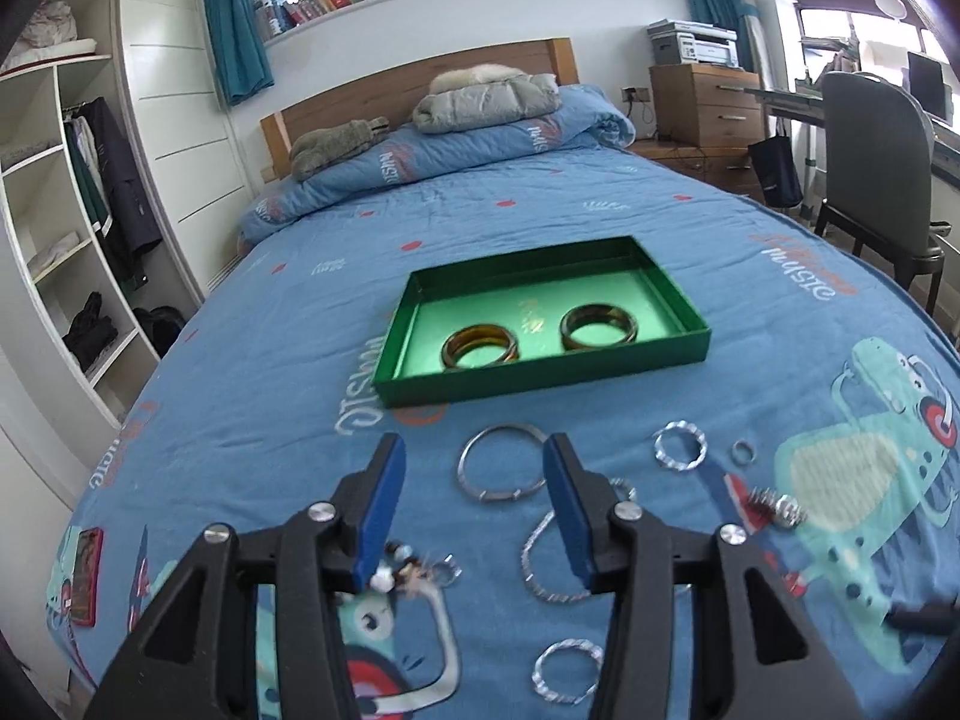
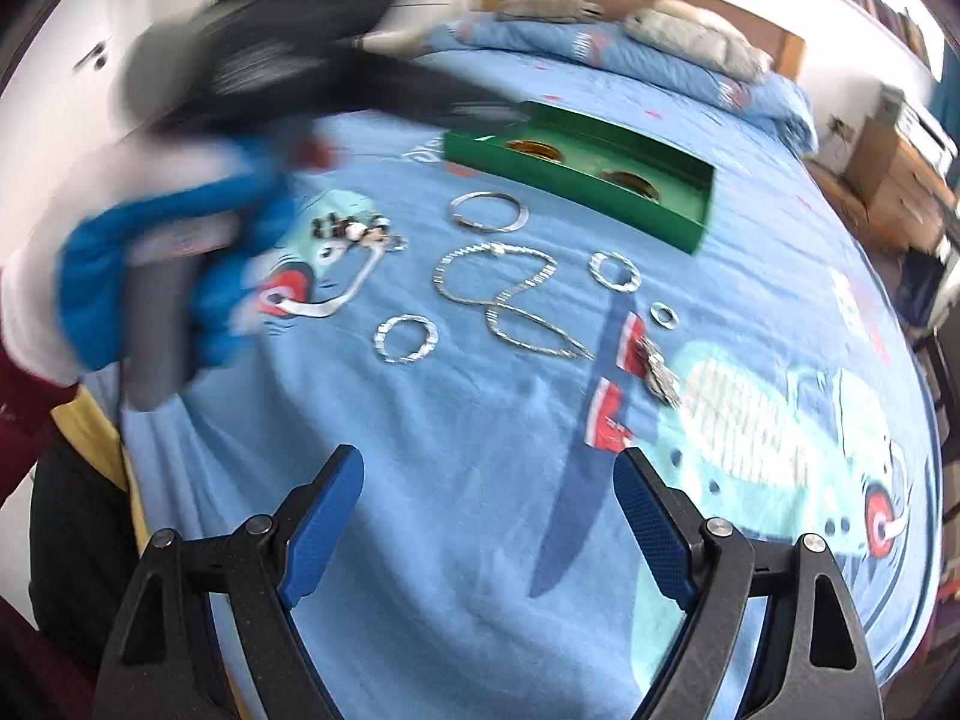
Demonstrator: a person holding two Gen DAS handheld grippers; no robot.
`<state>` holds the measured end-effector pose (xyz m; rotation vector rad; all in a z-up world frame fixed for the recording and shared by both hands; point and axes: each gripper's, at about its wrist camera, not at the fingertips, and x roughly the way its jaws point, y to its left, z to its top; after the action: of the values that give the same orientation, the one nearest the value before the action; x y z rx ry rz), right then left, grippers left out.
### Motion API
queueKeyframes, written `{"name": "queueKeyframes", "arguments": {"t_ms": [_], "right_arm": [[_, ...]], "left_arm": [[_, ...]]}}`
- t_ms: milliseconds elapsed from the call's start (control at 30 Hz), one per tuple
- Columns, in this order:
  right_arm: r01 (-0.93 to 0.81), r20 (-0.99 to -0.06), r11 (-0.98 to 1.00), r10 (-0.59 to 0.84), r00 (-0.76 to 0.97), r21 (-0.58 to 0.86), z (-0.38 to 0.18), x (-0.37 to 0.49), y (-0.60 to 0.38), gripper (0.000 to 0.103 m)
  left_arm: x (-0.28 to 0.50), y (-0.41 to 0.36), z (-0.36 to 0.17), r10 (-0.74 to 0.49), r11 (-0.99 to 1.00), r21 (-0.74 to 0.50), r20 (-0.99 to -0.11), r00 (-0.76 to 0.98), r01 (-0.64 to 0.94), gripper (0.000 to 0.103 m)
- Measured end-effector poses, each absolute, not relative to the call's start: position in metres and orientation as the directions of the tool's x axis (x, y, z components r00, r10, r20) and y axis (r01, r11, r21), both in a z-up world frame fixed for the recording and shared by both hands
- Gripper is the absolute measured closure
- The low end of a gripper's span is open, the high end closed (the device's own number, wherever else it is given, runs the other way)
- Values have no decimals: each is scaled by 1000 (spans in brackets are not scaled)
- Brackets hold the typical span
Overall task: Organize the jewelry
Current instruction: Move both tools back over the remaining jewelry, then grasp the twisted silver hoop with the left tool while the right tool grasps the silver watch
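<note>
Hovering over the bedspread (image 1: 252, 372), the left gripper (image 1: 474, 456) and right gripper (image 2: 489, 468) both gape wide, holding nothing, jewelry beneath.

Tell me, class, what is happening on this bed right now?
A person is sorting jewelry on a blue bedspread with a handheld gripper in each hand. The green tray already holds two amber bangles. A silver bangle, a chain, several rings and a beaded piece lie loose in front of the tray. The left gripper is open above the silver bangle; the right gripper is open, holding nothing.
</note>
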<state>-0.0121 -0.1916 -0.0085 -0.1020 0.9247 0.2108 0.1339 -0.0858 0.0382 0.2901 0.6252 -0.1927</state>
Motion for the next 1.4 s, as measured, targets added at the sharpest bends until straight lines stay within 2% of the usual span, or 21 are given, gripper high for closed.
{"name": "queueKeyframes", "arguments": {"t_ms": [100,167,333,467,533,633,833,933,967,1033,1100,1400], "right_arm": [[-146,-787,989,117,605,35,-16,-8,-219,18],[-108,-782,992,119,612,66,-23,-3,-232,19],[-56,-787,988,147,599,141,-35,25,-253,43],[-39,-789,985,157,593,167,-41,47,-264,52],[-36,-792,987,147,592,156,-45,62,-268,61],[-34,-814,991,129,567,133,-56,85,-274,66],[-81,-846,993,115,521,85,-76,112,-275,67],[-97,-847,994,101,521,59,-79,114,-273,67],[-97,-847,994,100,523,57,-79,113,-273,68],[-104,-847,993,97,522,49,-79,110,-272,79],[-107,-846,993,91,526,41,-78,105,-270,79],[-50,-809,995,98,579,85,-65,81,-276,79]], "left_arm": [[118,-52,22,-88,954,163,-653,752,253,54],[107,-41,6,-128,951,116,-698,705,287,54],[97,-48,-28,-228,928,14,-771,594,373,54],[106,-59,-46,-267,920,-43,-798,540,390,54],[112,-60,-53,-271,919,-55,-807,525,390,54],[120,-62,-63,-284,915,-79,-822,494,395,55],[126,-69,-75,-289,908,-83,-834,469,412,55],[124,-74,-76,-298,897,-80,-836,461,435,66],[122,-77,-76,-302,891,-77,-836,458,447,74],[118,-82,-75,-301,881,-60,-836,458,468,83],[115,-86,-74,-305,875,-58,-837,455,480,97],[109,-78,-45,-291,895,-20,-784,548,446,98]]}}
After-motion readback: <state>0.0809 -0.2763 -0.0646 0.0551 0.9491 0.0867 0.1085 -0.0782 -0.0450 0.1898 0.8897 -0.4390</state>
